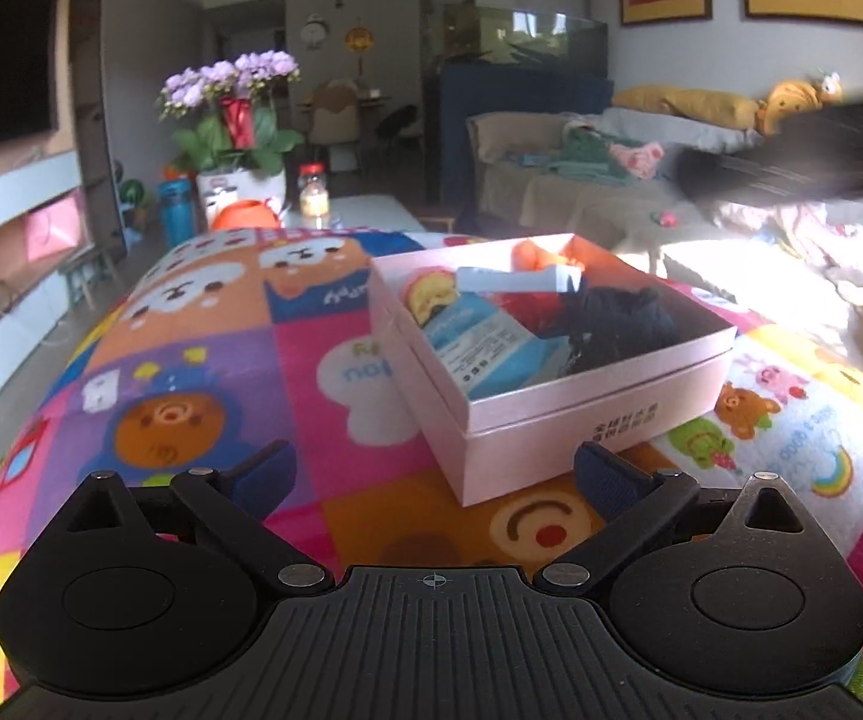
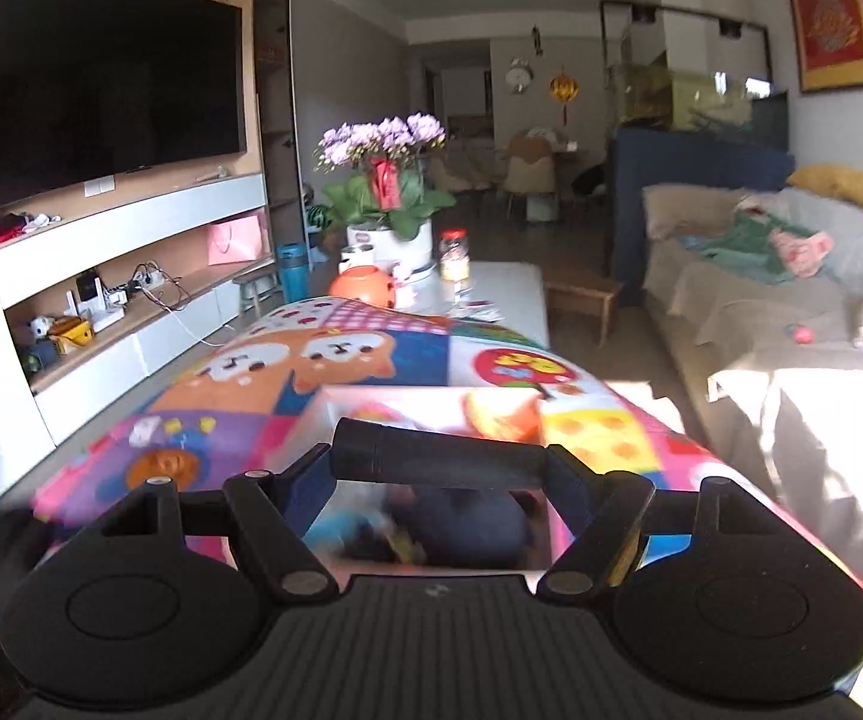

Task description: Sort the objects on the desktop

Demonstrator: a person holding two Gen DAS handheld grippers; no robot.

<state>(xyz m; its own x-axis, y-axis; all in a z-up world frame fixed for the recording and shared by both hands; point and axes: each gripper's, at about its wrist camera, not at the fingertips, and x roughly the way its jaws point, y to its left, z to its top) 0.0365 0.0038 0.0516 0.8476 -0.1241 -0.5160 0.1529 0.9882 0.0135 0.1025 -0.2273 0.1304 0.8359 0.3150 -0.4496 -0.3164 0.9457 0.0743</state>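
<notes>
1. Left wrist view: the left gripper [image 1: 434, 468] hovers with its blue-padded fingers spread wide and nothing between them, just short of the near corner of the pink box [image 1: 587, 414].
2. That box is a rectangular, smooth, matte cardboard tray. It sits on the cartoon-print cloth [image 1: 221, 372], turned so one corner points toward the camera. Dark printed characters run along its near-right wall but are too small to read.
3. Inside the box, from left to right: a yellow and red round toy [image 1: 428, 295], a blue and white printed packet [image 1: 479, 348] lying flat with unreadable text, a grey-white stick-shaped item [image 1: 515, 281] lying across the far part, and a dark crumpled fabric piece [image 1: 623, 318] at the right.
4. Right wrist view: the right gripper [image 2: 440, 465] is closed on a black cylinder [image 2: 437, 459], a matte tube with a finely ribbed grip. Its long axis runs left to right across the fingers, with the left end sticking out past the left finger.
5. The cylinder hangs directly above the box [image 2: 335, 402], whose contents are blurred here.
</notes>
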